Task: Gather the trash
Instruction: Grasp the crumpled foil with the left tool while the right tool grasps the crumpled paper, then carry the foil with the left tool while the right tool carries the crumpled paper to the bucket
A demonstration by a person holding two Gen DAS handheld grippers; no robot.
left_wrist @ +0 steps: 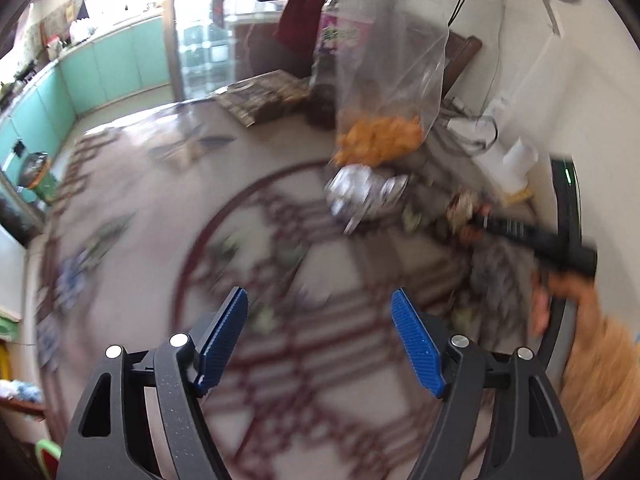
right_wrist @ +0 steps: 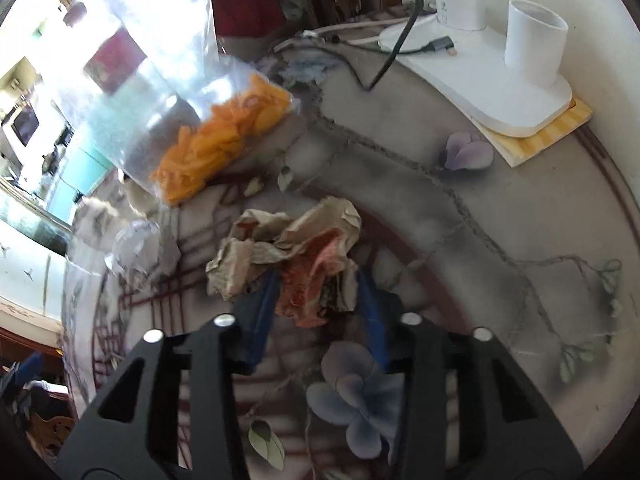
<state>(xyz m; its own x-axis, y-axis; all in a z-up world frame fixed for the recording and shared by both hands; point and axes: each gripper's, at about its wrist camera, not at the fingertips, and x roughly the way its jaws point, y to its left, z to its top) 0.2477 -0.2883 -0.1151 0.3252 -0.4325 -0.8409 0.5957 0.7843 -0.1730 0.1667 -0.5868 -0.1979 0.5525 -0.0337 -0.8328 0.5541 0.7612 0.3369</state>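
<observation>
My right gripper is shut on a crumpled brown and orange paper wrapper, held just above the patterned table. That gripper and its wrapper also show at the right of the left wrist view. A clear plastic bag with orange scraps stands on the table beyond; it shows in the right wrist view too. Crumpled silver foil lies in front of the bag. My left gripper is open and empty above the table's middle. The left view is motion-blurred.
A white appliance base with a white cup sits on a striped mat at the table's far right, with cables beside it. Crumpled white paper lies at the left. A dark box is at the far edge.
</observation>
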